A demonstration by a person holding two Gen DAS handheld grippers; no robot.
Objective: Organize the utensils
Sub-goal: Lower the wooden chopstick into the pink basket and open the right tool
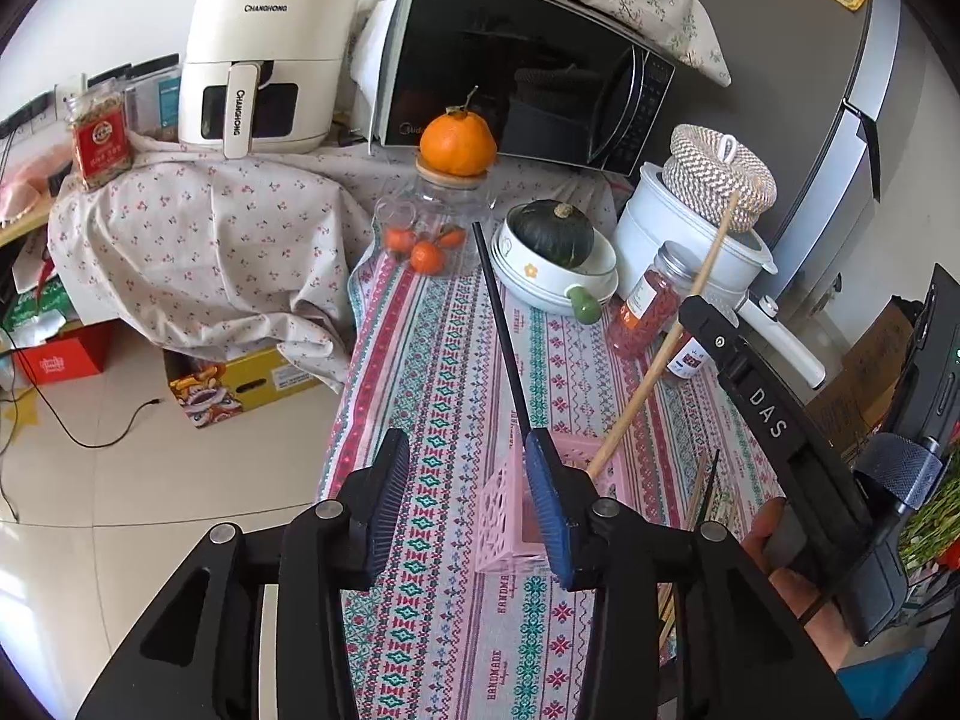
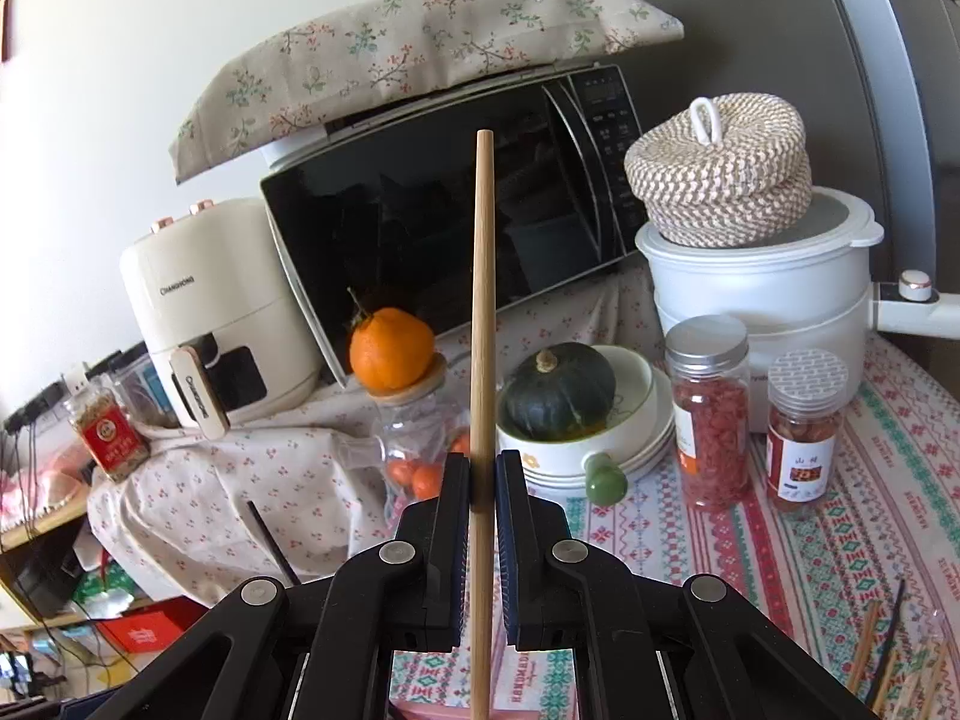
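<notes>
My left gripper [image 1: 465,441] hangs open over the patterned tablecloth [image 1: 432,360]. A black chopstick [image 1: 501,330] stands in the pink lattice basket [image 1: 507,516] and leans along the blue pad of the gripper's right finger, with a wide gap to the other pad. My right gripper [image 2: 483,462] is shut on a wooden chopstick [image 2: 483,300], which it holds upright. In the left wrist view that gripper [image 1: 693,306] comes in from the right, and the wooden chopstick [image 1: 654,360] slants down into the same basket. Several loose chopsticks [image 1: 702,492] lie on the cloth to the right.
Behind stand a glass jar topped by an orange [image 1: 457,144], a bowl with a dark squash [image 1: 555,252], two red-filled jars [image 2: 711,414], a white pot under a woven basket [image 2: 720,174], a microwave [image 1: 510,66] and an air fryer [image 1: 264,54]. The table's edge drops to tiled floor [image 1: 150,480] at left.
</notes>
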